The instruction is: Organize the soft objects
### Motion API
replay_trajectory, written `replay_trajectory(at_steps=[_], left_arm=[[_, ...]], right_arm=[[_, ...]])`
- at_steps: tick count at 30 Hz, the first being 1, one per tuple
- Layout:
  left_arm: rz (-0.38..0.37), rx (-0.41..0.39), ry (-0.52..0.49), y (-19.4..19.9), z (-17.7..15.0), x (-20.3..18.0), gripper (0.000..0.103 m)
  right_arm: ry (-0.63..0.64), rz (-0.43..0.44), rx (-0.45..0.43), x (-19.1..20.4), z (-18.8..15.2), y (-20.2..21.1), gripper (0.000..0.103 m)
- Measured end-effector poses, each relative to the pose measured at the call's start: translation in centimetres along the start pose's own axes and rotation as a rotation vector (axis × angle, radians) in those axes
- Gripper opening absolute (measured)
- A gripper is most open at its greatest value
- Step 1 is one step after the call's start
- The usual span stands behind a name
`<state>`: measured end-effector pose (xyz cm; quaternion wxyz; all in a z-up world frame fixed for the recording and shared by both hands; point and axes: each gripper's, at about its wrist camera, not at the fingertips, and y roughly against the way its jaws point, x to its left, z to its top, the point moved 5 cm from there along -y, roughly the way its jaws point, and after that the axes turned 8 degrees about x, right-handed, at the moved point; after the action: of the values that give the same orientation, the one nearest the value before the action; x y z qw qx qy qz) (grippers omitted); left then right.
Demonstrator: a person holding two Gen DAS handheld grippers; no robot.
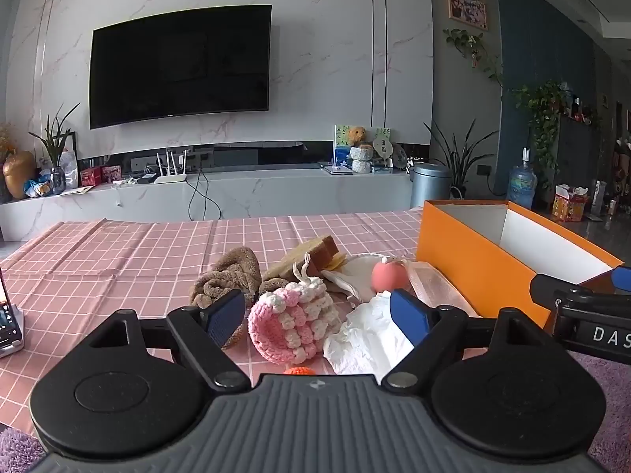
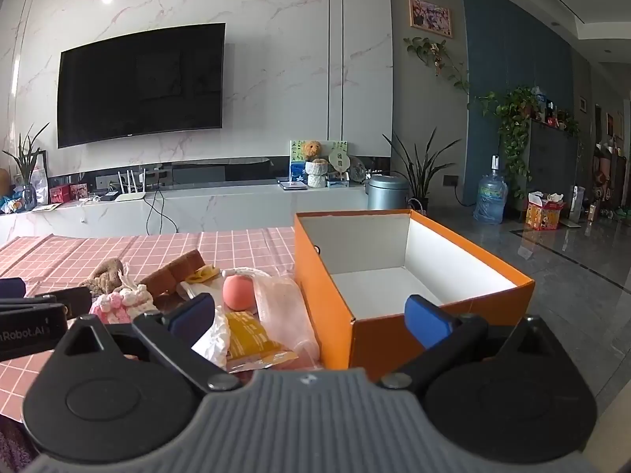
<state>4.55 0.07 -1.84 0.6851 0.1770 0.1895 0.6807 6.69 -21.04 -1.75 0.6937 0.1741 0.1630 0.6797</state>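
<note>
Between the spread fingers of the left gripper (image 1: 317, 313), whose jaws stand wide and hold nothing, lies a pink-and-white crocheted pouch (image 1: 294, 323) on the pink checked tablecloth (image 1: 118, 260). Just inside its right-hand pad sits a crumpled white tissue (image 1: 366, 339), close to the pad though I cannot tell whether they touch. Beyond the left-hand pad lies a brown fuzzy cloth (image 1: 228, 276), and straight ahead past the pouch are a brown sponge block (image 1: 315, 256), a white drawstring bag (image 1: 351, 276) and a coral-pink ball (image 1: 389, 276). At the base of the jaws a small orange thing (image 1: 299, 370) peeks out, too hidden to name. To the right of these jaws, beyond a clear plastic packet (image 1: 434, 287), stands the open orange box (image 1: 473, 260), white inside. The right gripper (image 2: 311, 315) is likewise spread wide with nothing between its pads but air: its right-hand finger hangs over the near corner of the box, its left-hand finger over the pile of soft things. Between the two, near the left-hand pad, a yellow packet (image 2: 252, 333) lies against the tissue and the clear plastic packet, with the ball just ahead. The box interior shows nothing lying in it.
</note>
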Motion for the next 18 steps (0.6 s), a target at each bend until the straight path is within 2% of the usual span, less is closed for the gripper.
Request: replay_trajectory(at_steps=[7,8,18], left_arm=[[-0.025,0.015,0.003,0.2,0.0,0.7,0.097],[0.011,0.007,-0.018,0.1,-0.3,0.2,0.097],[0.015,0.027,-0.024,-0.3,-0.2,-0.1,0.097]], right_arm=[[-0.024,-0.008,0.022,-0.3,-0.2,-0.5,0.101],[-0.025,-0.010,0.023,-0.3,-0.3,-0.5,0.101],[-0.030,-0.027,0.046,-0.7,-0.4,-0.6,0.101]])
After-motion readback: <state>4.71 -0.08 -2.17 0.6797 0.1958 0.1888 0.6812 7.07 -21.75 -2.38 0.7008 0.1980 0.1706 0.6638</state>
